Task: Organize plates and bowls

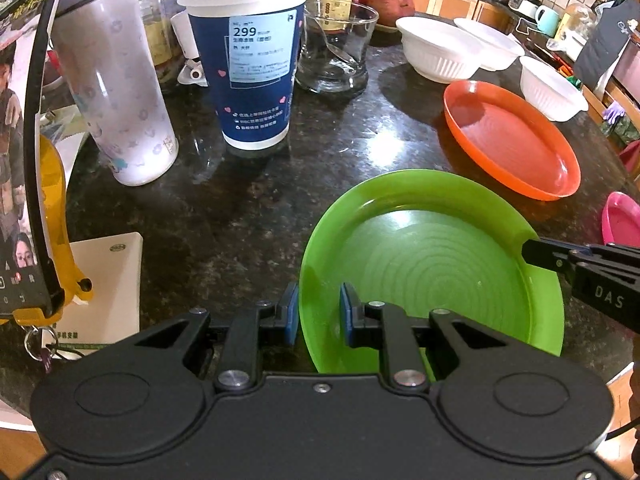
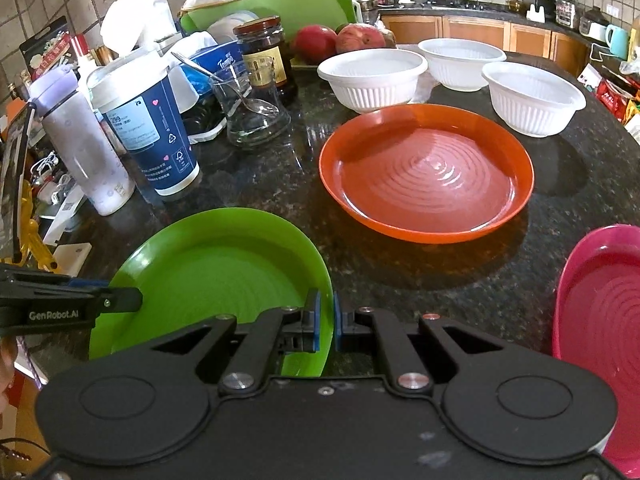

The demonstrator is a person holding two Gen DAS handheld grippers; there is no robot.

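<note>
Both tools are on the green plate (image 1: 432, 264), one per side, prob. so the wide, shallow dish lifts level. Left tool (image 1: 319, 312) straddles the plate's left rim w/ a clear gap between pads and plastic: partly open, not gripping yet. Right tool (image 2: 327, 322) has its blue pads nearly together across the right rim, looks pinched on it, tho actual contact is hard to confirm. The plate sits on the dark speckled stone bench (image 2: 420, 272), right under both tools. Ahead of the right tool: orange plate (image 2: 426, 172), same moulded plastic w/ concentric ridges, glossy. Right of it, near the bench edge, a pink plate (image 2: 596, 312) of the same type. Beyond the orange one, three white ribbed bowls (image 2: 374, 78), thin, disposable-looking. Ahead-left of the left tool: blue paper cup (image 1: 256, 60), lidded, and a frosted bottle (image 1: 120, 92). Plates look stackable; green likely goes onto orange.
</note>
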